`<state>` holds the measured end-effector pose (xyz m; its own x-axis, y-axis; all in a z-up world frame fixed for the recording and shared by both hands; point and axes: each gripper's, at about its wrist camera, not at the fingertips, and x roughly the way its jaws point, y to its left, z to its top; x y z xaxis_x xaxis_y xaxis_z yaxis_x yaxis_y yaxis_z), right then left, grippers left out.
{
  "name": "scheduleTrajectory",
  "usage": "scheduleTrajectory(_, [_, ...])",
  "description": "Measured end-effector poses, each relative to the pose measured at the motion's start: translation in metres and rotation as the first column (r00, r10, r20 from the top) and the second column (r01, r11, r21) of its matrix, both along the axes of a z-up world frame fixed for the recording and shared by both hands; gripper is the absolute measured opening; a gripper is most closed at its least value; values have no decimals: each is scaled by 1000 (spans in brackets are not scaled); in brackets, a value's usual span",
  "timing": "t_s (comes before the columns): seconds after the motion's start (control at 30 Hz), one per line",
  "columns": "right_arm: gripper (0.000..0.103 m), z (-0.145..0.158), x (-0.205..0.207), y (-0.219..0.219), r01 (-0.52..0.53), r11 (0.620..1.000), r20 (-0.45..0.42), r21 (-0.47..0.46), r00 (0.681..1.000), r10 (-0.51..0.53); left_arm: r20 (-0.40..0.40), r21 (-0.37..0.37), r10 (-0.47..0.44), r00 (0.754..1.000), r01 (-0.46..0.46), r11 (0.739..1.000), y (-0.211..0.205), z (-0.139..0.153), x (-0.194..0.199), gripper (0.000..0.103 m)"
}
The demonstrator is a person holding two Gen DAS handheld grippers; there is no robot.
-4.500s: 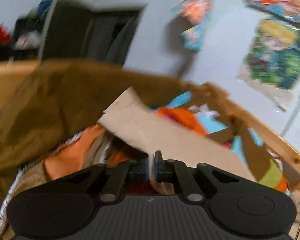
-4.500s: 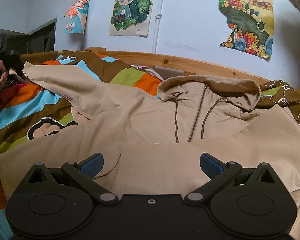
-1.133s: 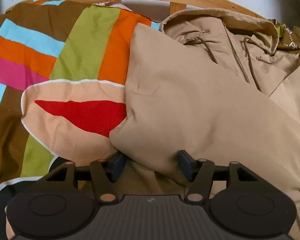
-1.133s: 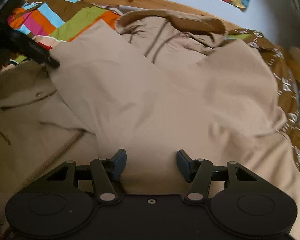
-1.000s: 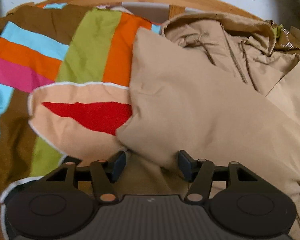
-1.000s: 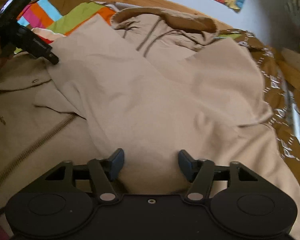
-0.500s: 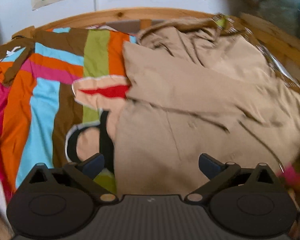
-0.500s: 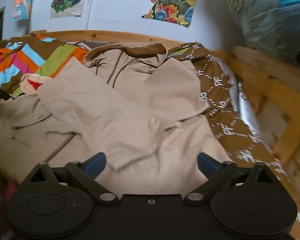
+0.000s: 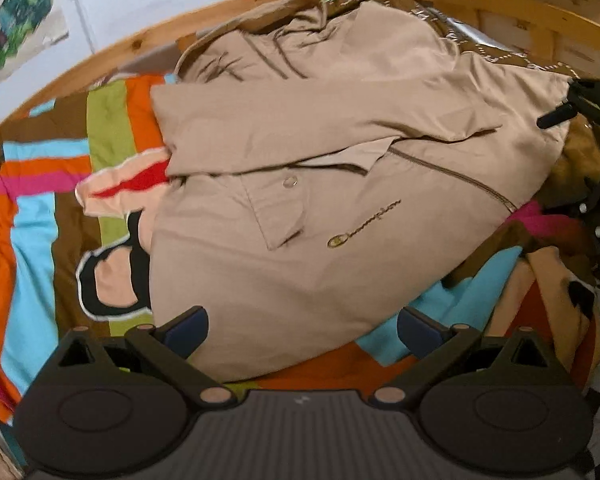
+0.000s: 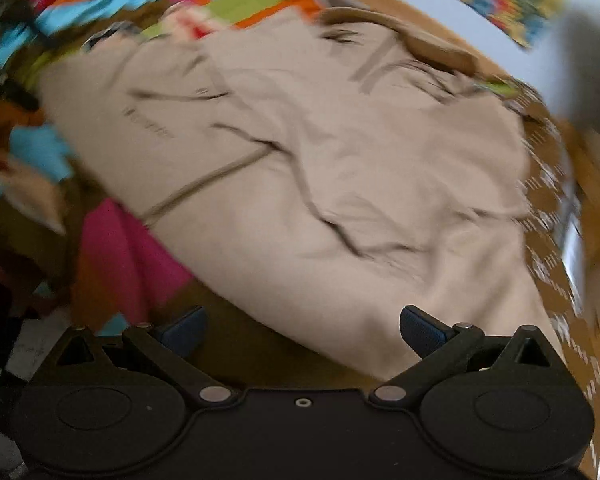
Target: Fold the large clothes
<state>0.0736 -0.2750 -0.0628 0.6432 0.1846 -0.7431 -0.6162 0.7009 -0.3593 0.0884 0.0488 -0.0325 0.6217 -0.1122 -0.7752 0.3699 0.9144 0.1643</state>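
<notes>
A: Currently, item one: beige hooded jacket (image 9: 300, 200), lying on the striped bedspread (image 9: 36, 216), both sleeves crossed over its chest.

B: And my tools?

A: My left gripper (image 9: 302, 326) is spread wide, holding nothing; my right gripper (image 10: 302, 326) likewise, above the jacket's hem.

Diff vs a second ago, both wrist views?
Both tongs, left and right, opened wide, let go of the beige hooded jacket and backed away, so more of it shows. The jacket stays sleeves-folded on the striped multicolour bedspread.
</notes>
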Motion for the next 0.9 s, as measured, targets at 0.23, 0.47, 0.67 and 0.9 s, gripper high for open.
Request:
scheduleTrajectory(0.23, [102,1,1,15,-56,998,11,25,998,56,-32,-104,91,995,-93,990,26,2,27,102])
scheduleTrajectory(0.47, [102,81,96,4,-11,984,36,179,999,4,-16,-170,158,987,-158,973,38,30,112,102])
scheduleTrajectory(0.67, [101,158,261,31,47,979,84,199,994,-65,65,-244,123,990,-104,964,14,43,234,102])
scheduleTrajectory(0.9, [92,146,397,67,-26,981,301,192,953,-33,61,-490,195,979,-140,860,5,30,363,102])
